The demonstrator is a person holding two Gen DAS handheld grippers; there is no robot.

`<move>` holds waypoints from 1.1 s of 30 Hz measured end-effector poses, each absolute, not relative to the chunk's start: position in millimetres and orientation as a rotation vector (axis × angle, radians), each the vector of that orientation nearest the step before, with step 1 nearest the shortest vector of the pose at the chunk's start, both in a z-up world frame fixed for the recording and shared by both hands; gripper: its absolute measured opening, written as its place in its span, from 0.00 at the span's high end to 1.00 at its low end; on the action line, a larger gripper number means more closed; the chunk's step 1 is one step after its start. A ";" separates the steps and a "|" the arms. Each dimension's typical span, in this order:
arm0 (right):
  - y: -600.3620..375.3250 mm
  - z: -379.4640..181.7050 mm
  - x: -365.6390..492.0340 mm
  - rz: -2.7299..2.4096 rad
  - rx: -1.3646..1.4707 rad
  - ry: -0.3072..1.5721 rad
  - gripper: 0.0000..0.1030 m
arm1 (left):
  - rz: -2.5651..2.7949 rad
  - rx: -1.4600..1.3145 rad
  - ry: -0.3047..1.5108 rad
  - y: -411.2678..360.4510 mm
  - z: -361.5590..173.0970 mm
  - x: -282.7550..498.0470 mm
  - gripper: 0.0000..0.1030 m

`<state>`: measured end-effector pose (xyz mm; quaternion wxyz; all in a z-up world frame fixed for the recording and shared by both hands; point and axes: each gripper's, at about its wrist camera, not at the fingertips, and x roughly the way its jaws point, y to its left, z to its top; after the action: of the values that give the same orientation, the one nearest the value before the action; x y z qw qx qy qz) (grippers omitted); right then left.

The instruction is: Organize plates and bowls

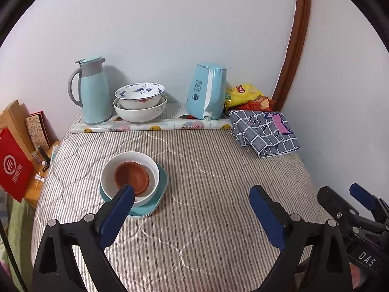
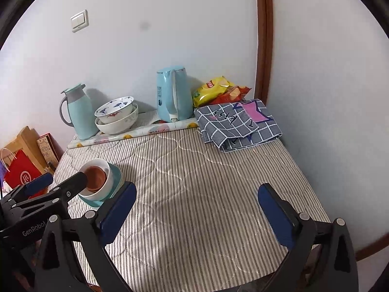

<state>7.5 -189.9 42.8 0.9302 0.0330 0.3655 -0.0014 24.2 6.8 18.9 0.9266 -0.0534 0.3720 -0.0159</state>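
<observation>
Crockery is seen stacked at about eight o'clock on the striped quilted table cover [image 1: 206, 170]: a brown bowl [image 1: 132, 176] is nested inside a white bowl [image 1: 130, 177], and both are carried on a teal plate [image 1: 159, 192]. The left tool [image 1: 192, 215] is held released, with nothing between its blue pads; its left pad [image 1: 118, 216] is seen overlapping the near rim of the white bowl, though contact cannot be judged. The right tool [image 2: 197, 215] is likewise held wide apart and unloaded over bare cover, at about five o'clock from the stack.

At roughly eleven o'clock, against the wall, a blue-patterned bowl [image 1: 139, 95] is set inside a larger white bowl [image 1: 140, 110]; these are placed on a printed sheet [image 1: 150, 127] just beside a pale blue thermal jug [image 1: 93, 92]. A pale blue electric kettle [image 1: 206, 90] is stood at twelve o'clock on the same sheet. Yellow and red snack bags [image 1: 245, 95] are piled at one o'clock, with a folded grey checked cloth [image 1: 263, 131] lying just in front of them. A red paper bag [image 1: 12, 165] is seen off the table at nine o'clock.
</observation>
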 end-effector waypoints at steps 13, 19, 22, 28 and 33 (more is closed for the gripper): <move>-195.0 41.4 7.0 -0.010 0.084 0.751 0.04 | -0.033 -0.104 0.765 3.1 19.0 24.1 0.07; -193.9 42.7 6.7 -0.006 0.083 0.748 0.04 | -0.034 -0.103 0.764 2.4 19.9 23.9 0.07; -194.0 42.8 6.7 -0.005 0.084 0.750 0.04 | -0.033 -0.101 0.765 2.0 20.2 24.0 0.07; -194.7 43.4 5.5 -0.006 0.090 0.747 0.04 | -0.033 -0.098 0.765 1.4 21.0 24.0 0.07; -195.2 43.3 4.9 -0.005 0.091 0.745 0.04 | -0.032 -0.092 0.763 -0.2 22.9 23.2 0.07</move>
<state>4.9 -195.2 43.3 0.9304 0.0443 0.3640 -0.0023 23.2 -0.2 22.9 0.9270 -0.0448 0.3721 -0.0159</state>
